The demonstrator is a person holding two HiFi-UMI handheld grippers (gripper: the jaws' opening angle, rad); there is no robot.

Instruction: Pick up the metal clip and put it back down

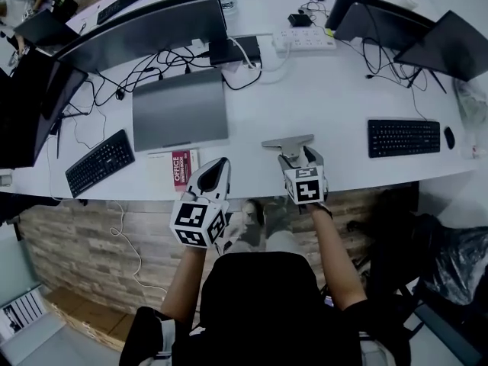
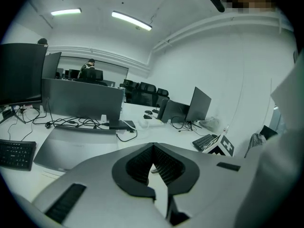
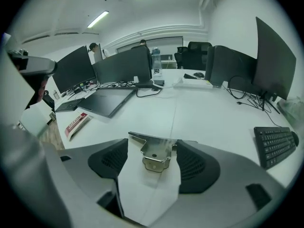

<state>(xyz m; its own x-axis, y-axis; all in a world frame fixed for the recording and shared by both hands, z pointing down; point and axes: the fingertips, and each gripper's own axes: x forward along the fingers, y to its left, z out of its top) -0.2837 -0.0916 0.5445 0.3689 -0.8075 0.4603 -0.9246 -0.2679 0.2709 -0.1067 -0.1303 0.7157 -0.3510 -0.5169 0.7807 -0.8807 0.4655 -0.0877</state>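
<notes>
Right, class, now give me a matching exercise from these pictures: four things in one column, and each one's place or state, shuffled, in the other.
1 metal clip
2 left gripper
3 red booklet
4 power strip

A far across the desk, by the monitors
B jaws shut, empty
C between the right gripper's open jaws
D near desk edge, beside the closed laptop

Pairs: 1-C, 2-B, 3-D, 4-A.
</notes>
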